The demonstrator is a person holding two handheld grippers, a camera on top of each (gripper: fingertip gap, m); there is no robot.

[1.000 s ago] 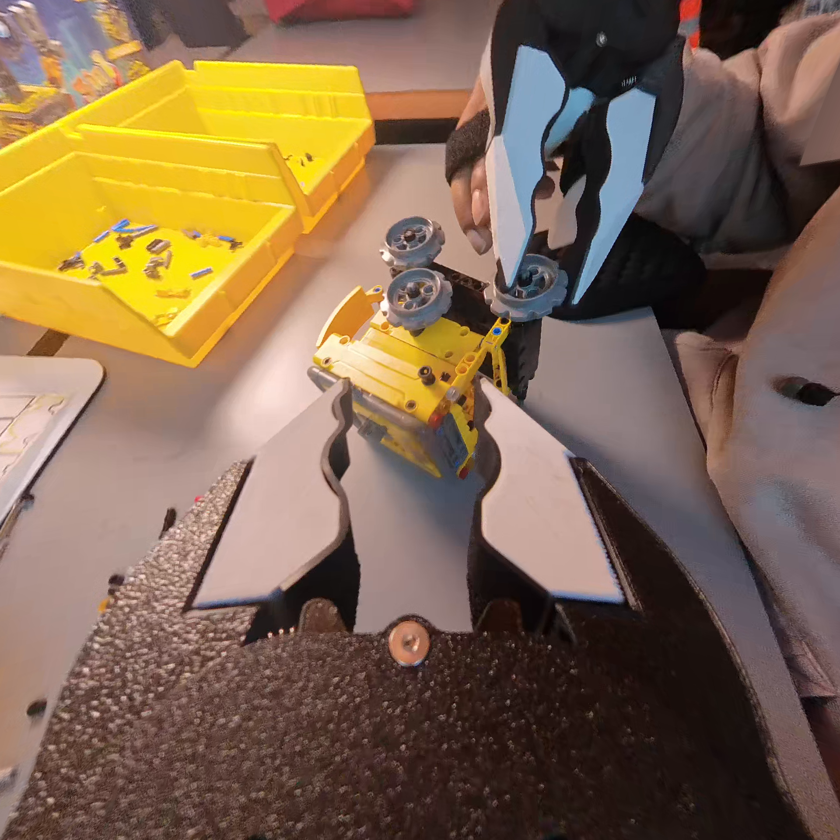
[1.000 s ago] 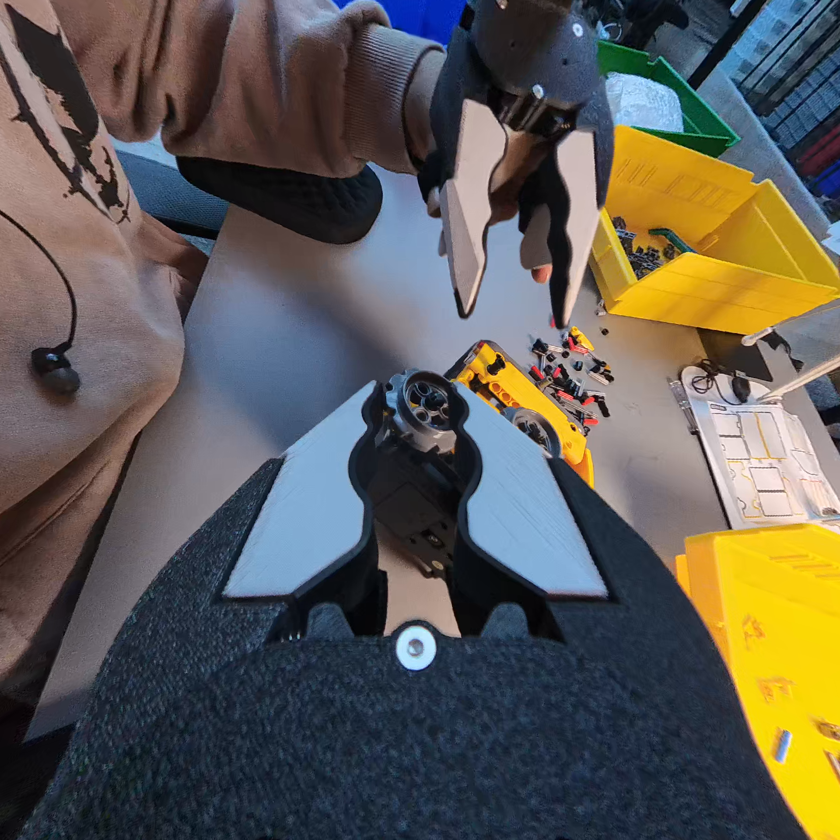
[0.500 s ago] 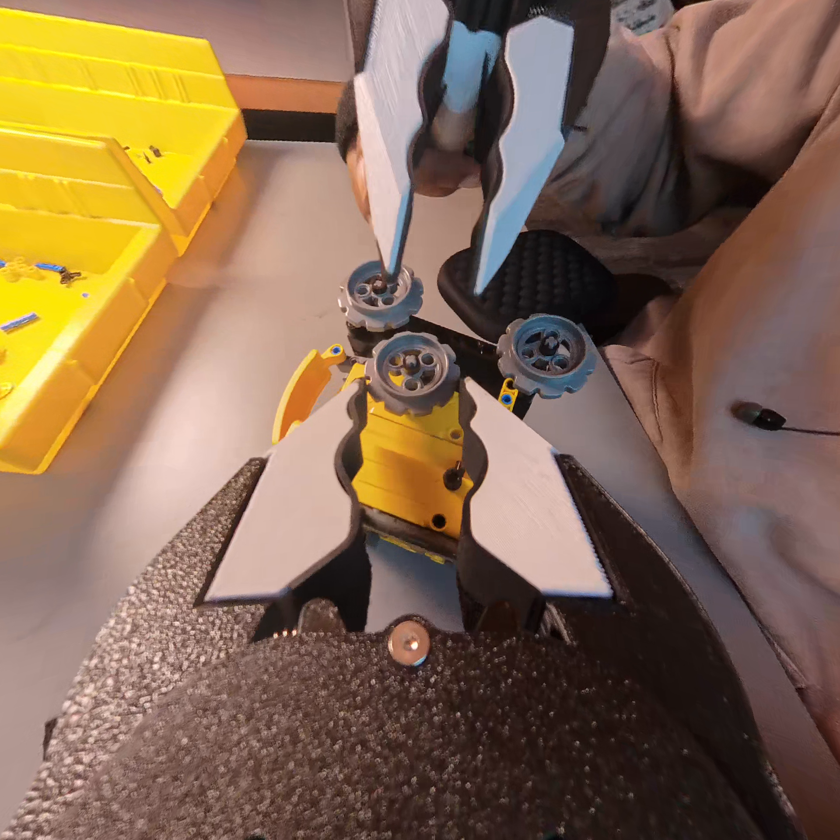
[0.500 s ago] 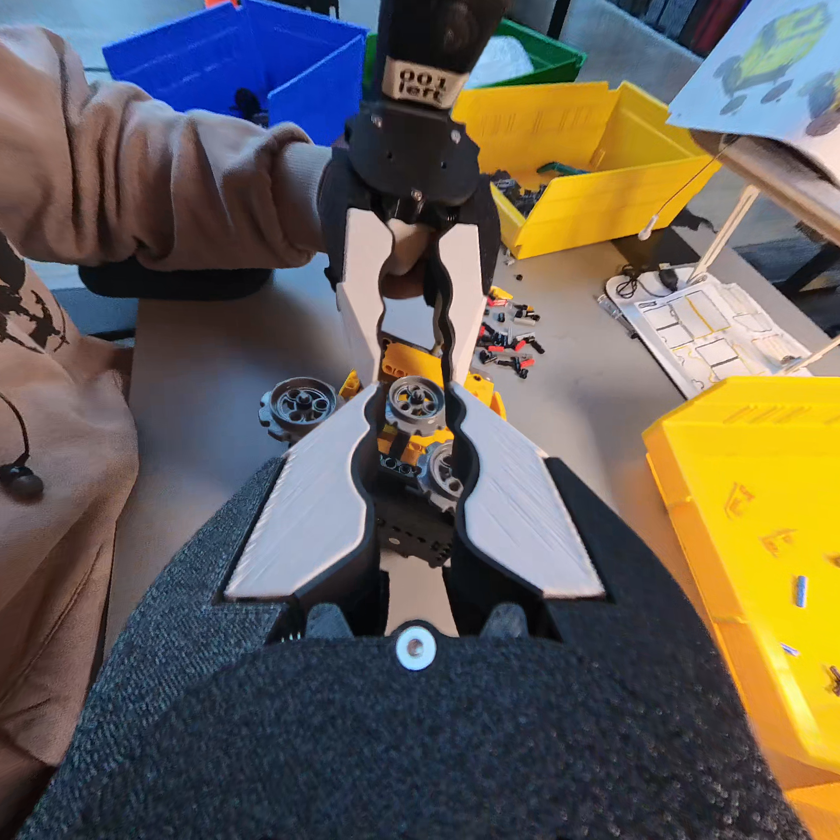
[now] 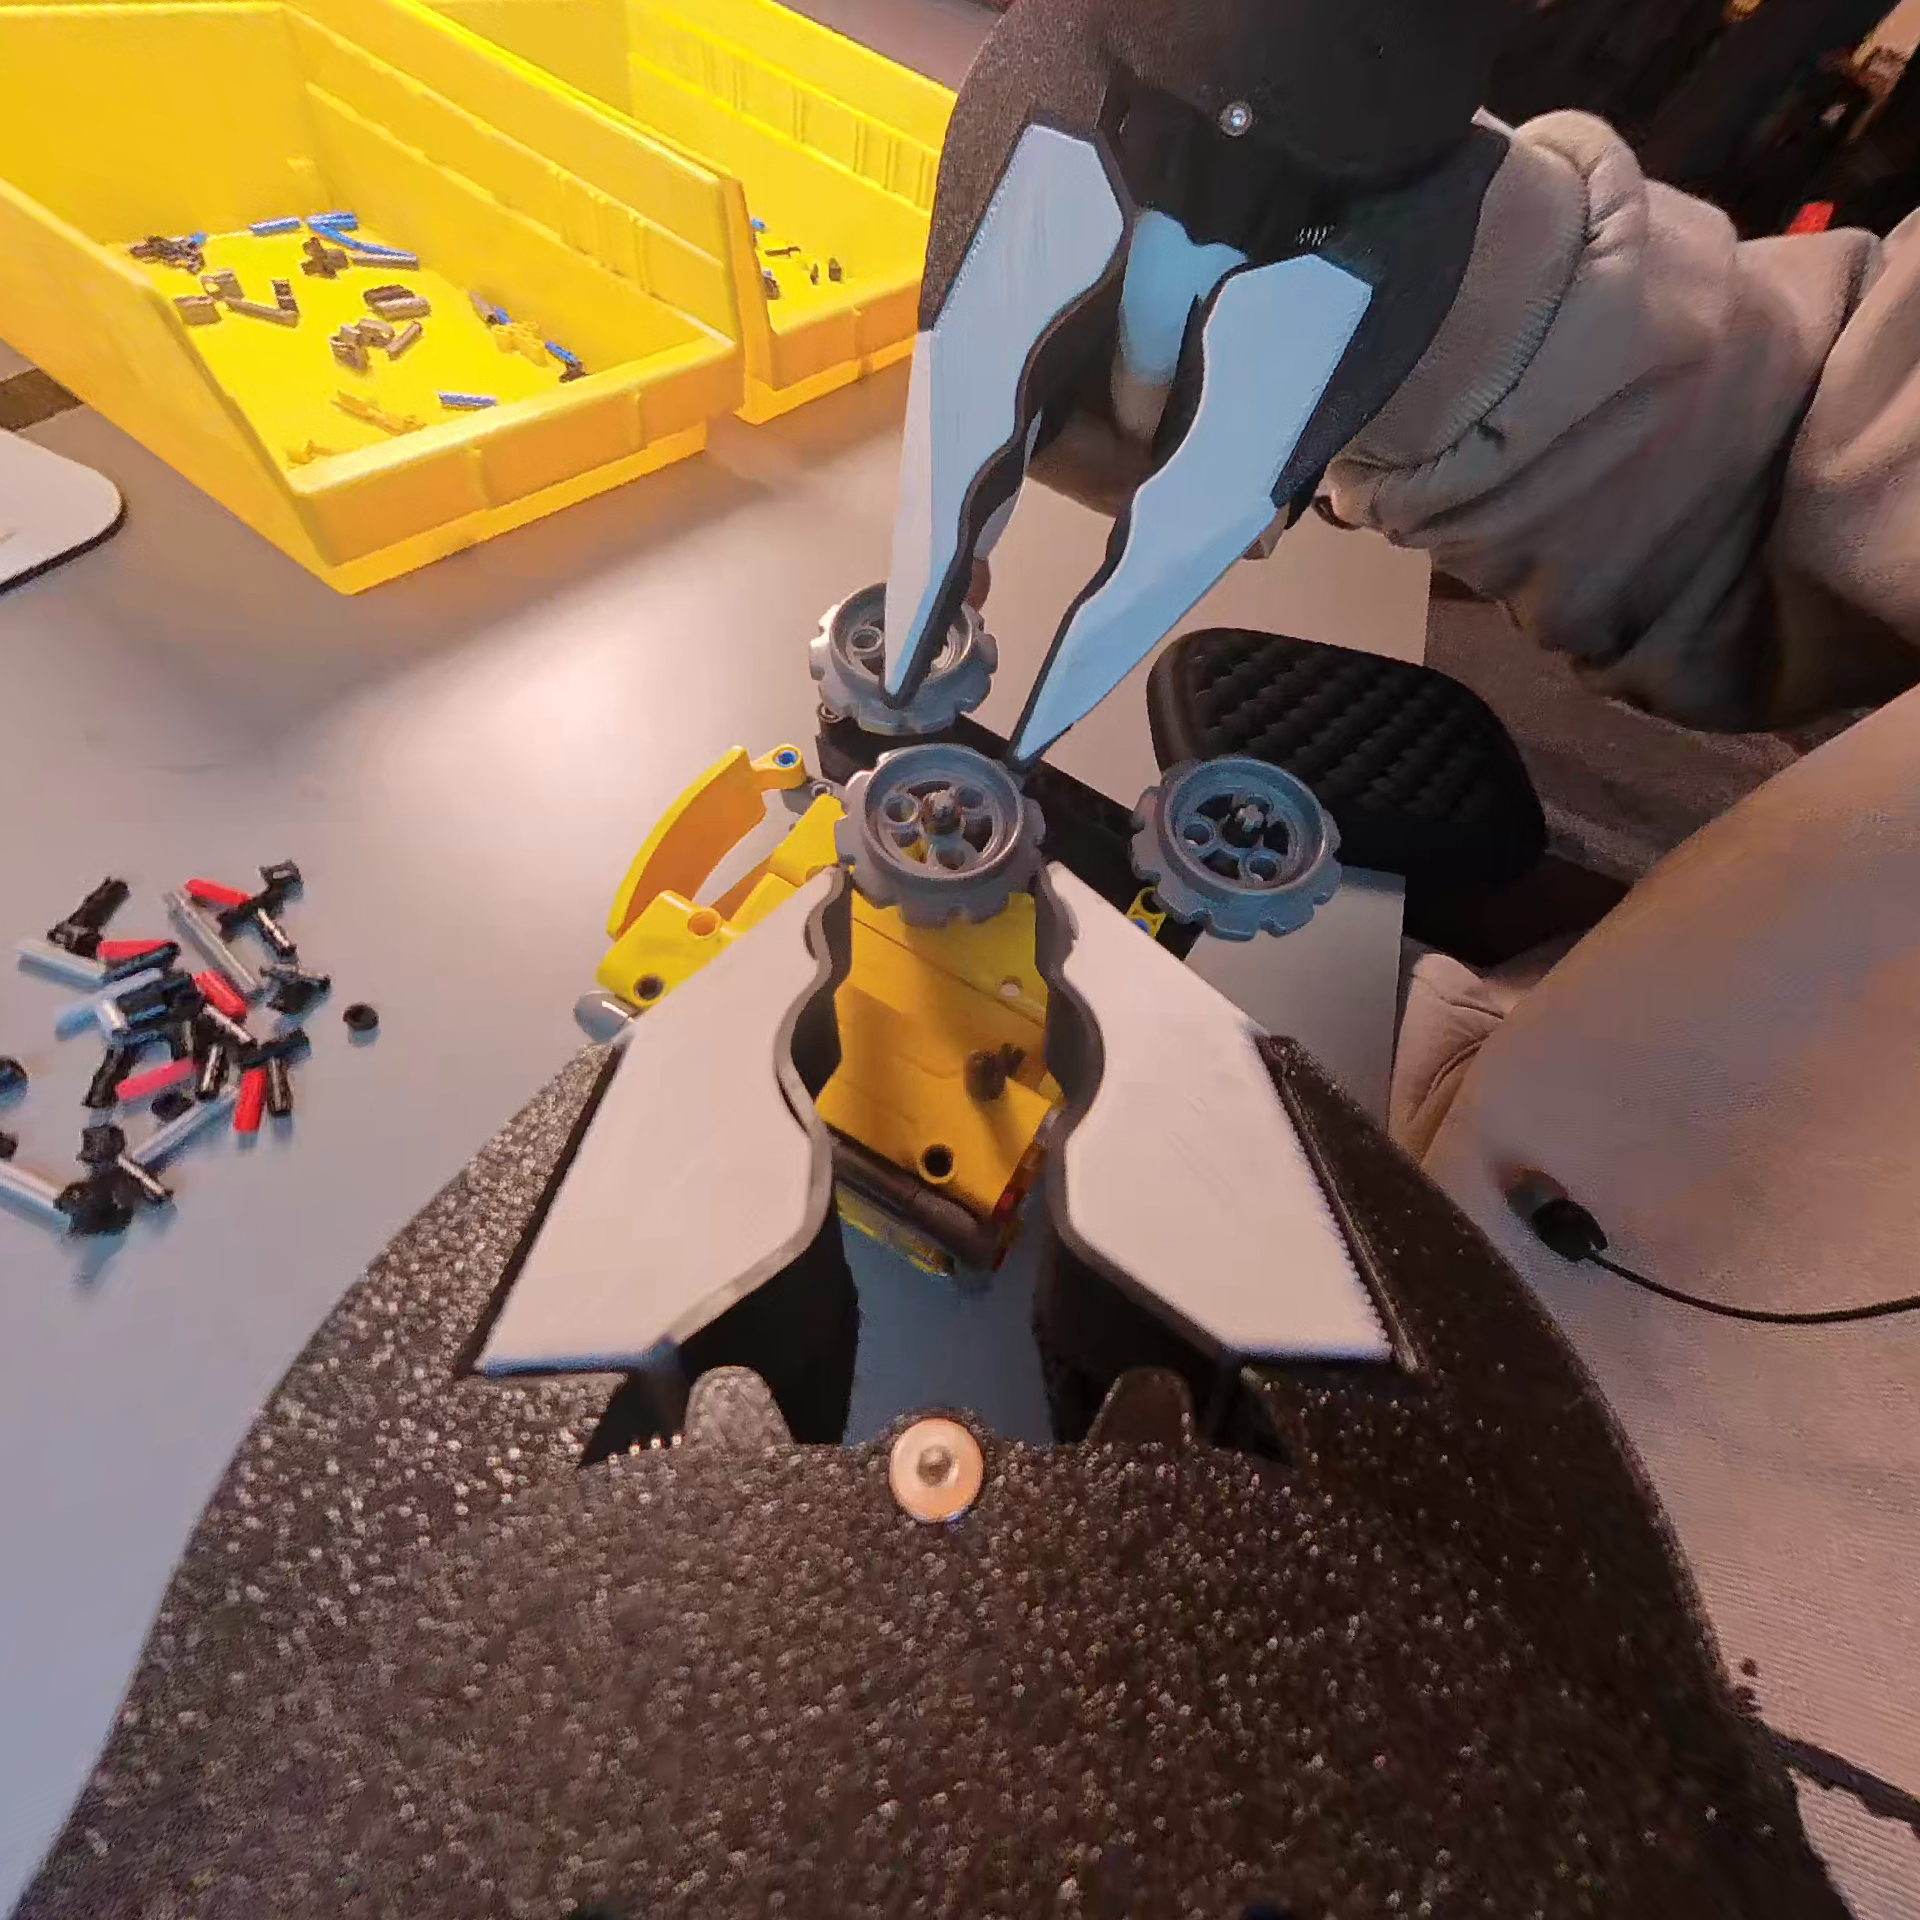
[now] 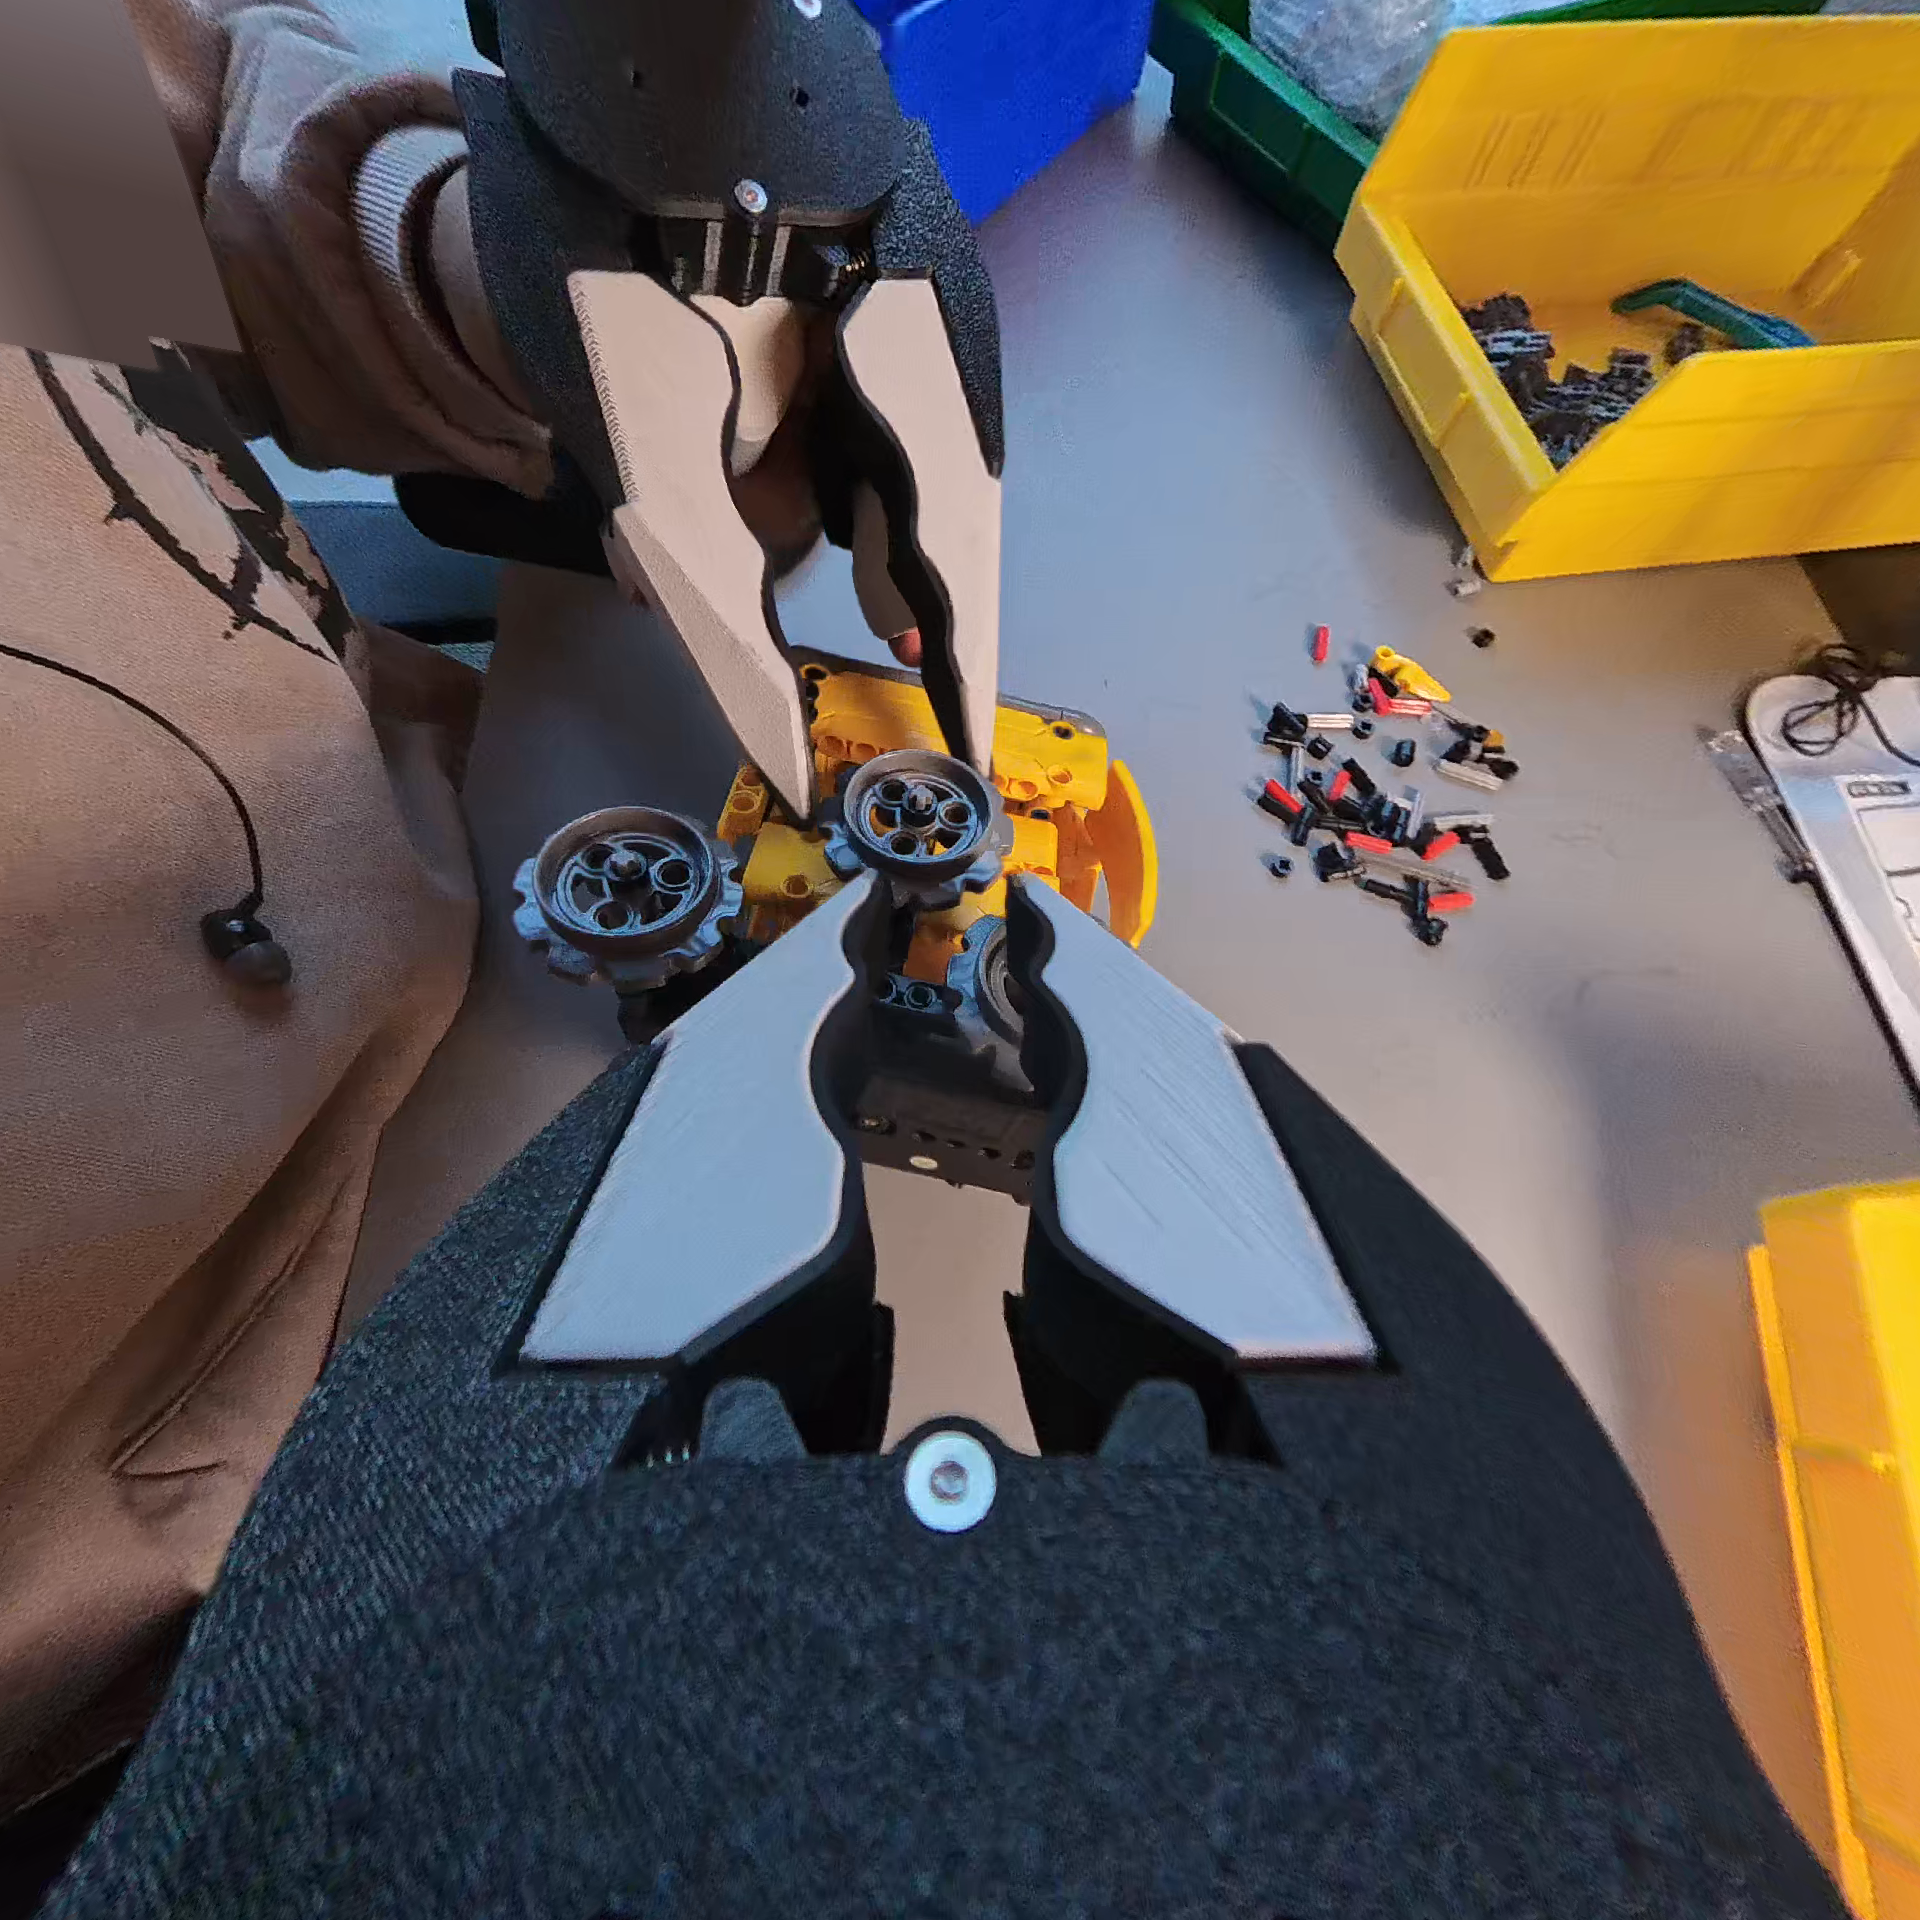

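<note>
A yellow brick-built vehicle with a black chassis lies wheels-up on the grey table; it also shows in the right wrist view. Three grey wheel hubs show. My left gripper is shut on the yellow body, just below the middle hub. My right gripper is shut on the black chassis end with a hub between its fingers. Each gripper shows from above in the other's view: the right, the left.
Yellow bins with small parts stand at the far left and far right, with another yellow bin near right. Loose black, red and grey pins lie beside the model. A person's tan sweatshirt borders the table. Left and right tips are no more than a few centimetres apart.
My left gripper moved forward and closed around the yellow body. My right gripper shifted from the right-hand hub to the far hub and chassis end. The model turned slightly.
</note>
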